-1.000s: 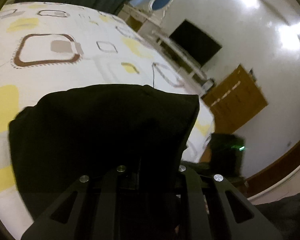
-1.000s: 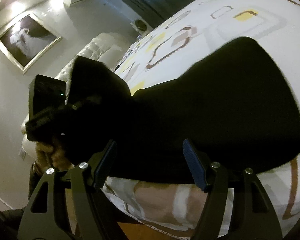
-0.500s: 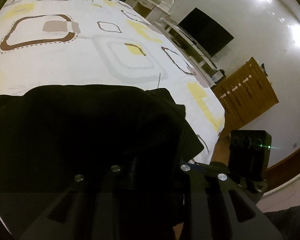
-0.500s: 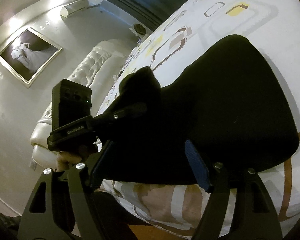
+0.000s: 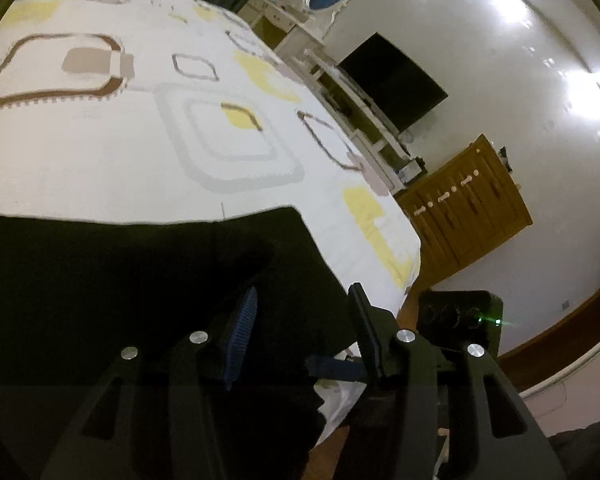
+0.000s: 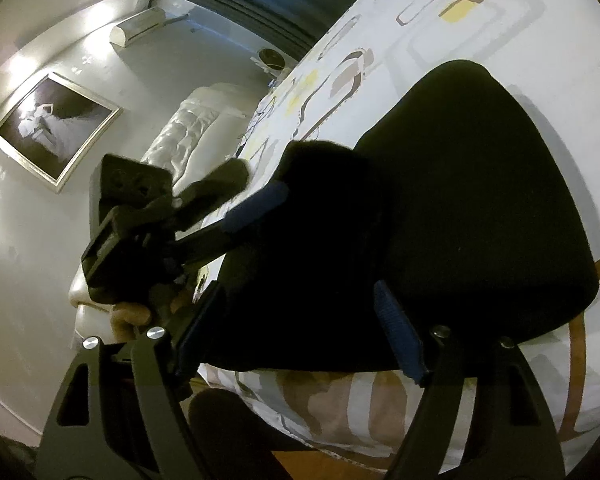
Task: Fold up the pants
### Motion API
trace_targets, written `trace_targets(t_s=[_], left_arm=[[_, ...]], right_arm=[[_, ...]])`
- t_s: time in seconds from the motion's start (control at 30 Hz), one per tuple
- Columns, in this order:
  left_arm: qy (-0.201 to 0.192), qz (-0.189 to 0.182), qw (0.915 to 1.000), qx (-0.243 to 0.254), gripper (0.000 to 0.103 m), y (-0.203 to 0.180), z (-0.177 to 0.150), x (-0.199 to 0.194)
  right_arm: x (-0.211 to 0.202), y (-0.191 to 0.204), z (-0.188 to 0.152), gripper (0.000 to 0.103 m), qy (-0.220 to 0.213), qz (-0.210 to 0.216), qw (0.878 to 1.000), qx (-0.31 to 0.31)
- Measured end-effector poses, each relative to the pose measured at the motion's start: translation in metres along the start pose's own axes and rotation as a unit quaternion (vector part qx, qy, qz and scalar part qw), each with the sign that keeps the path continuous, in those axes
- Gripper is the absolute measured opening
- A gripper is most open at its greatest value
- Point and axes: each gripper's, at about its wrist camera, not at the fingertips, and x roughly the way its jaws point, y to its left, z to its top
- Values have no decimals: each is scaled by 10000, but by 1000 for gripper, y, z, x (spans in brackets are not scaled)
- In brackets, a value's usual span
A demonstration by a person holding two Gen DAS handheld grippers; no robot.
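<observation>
Bed with white bedspread printed in brown, grey and yellow rounded squares (image 5: pixel 100 152); black fabric pants (image 6: pixel 460 216) lie folded near its edge.

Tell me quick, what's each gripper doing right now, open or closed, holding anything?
Left gripper: open, holding nothing, its fingers over the black pants.
Right gripper: open, holding nothing, fingers on either side of the pants' near edge on the bed.

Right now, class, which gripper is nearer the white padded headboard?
Left. The left gripper is over the pants' end toward the headboard; the right gripper hovers over the pants farther along the bed edge, away from it.
</observation>
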Motion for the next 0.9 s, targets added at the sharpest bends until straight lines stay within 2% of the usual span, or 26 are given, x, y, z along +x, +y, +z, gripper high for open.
trace_targets(t_s=[0.03,0.07,0.13,0.23,0.3,0.37,0.47,0.6,0.73,0.8,0.87,0.9], left_arm=[[-52,-16,10000,-1,51,0,0,-4],[-150,16,9999,-19,59,1,0,-13],[-382,304,9988,6,69,5,-2,-34],[-668,755,9949,77,70,15,-8,-66],[-915,1026,9905,-34,73,28,-16,-93],[-1100,1208,9864,-201,74,45,-26,-118],[-1249,1470,9799,-511,74,70,-45,-141],[-1308,1506,9750,-977,74,99,-69,-151],[-1275,1377,9754,-1158,74,111,-82,-146],[-1265,1330,9761,-1164,74,112,-84,-144],[-1236,1311,9767,-1168,74,113,-87,-140],[-1222,1310,9768,-1174,74,113,-88,-139]], right_arm=[[-2,1,3,77,-42,-32,10000,-7],[-3,2,5,77,-70,-49,10000,-18],[-6,0,11,77,-122,-100,9999,4],[-9,0,21,77,-231,-243,9994,50],[-8,1,28,81,-257,-304,9992,92],[-1,1,33,88,-116,-357,9992,117],[11,-2,35,88,101,-509,9985,184],[26,25,21,88,292,-1092,9923,-511],[52,48,5,93,549,-1832,9735,-1251],[63,49,2,95,657,-2059,9662,-1406],[65,42,1,94,694,-2100,9655,-1372],[64,37,1,88,689,-2058,9675,-1298]])
